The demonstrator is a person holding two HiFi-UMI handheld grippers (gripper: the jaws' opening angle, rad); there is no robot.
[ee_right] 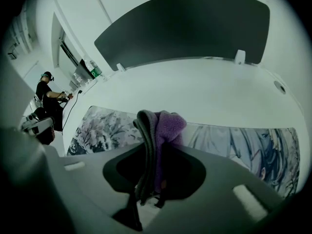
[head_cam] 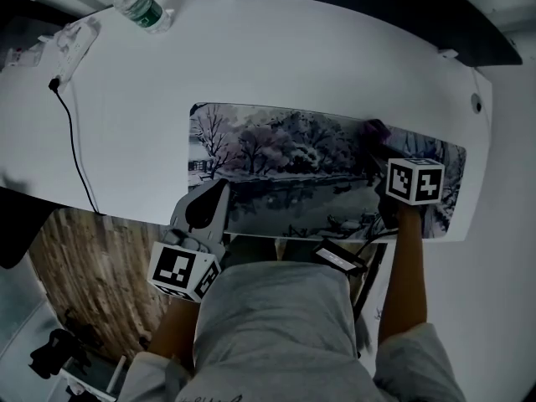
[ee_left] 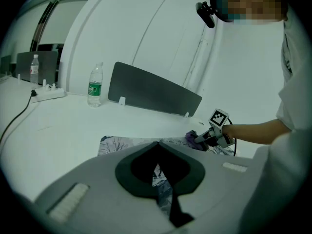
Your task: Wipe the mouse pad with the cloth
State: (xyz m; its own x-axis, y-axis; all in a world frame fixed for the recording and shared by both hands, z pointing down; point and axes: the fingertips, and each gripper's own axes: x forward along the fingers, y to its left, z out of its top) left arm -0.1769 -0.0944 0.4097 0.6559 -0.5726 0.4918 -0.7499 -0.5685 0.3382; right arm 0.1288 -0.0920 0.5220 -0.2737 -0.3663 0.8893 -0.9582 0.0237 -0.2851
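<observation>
Closest to the lens in the right gripper view, the right gripper (ee_right: 148,191) is seen with its jaws clamped tight on the cloth (ee_right: 163,130). The cloth is a soft, fleecy piece, purple on one face and grey on the other, bunched into an upright fold. In the head view it is pressed onto the mouse pad (head_cam: 293,166) towards the right of centre, near the pad's far edge. The pad is a long, thin, flat mat with rounded corners, printed with a greyish scene of bare trees, and it is laid across the smooth white table (head_cam: 251,57). The left gripper (head_cam: 209,199) is set at the pad's lower left corner, its jaws drawn together to a thin slit with nothing seen gripped between them. It is judged to be steadying the mat. Wiping appears to be under way, but no streak or dirt can be made out, so the share already cleaned cannot be told. The wide left stretch is judged likely to remain. A clear plastic water bottle (head_cam: 138,7) lies at upper left, well apart from the pad.
</observation>
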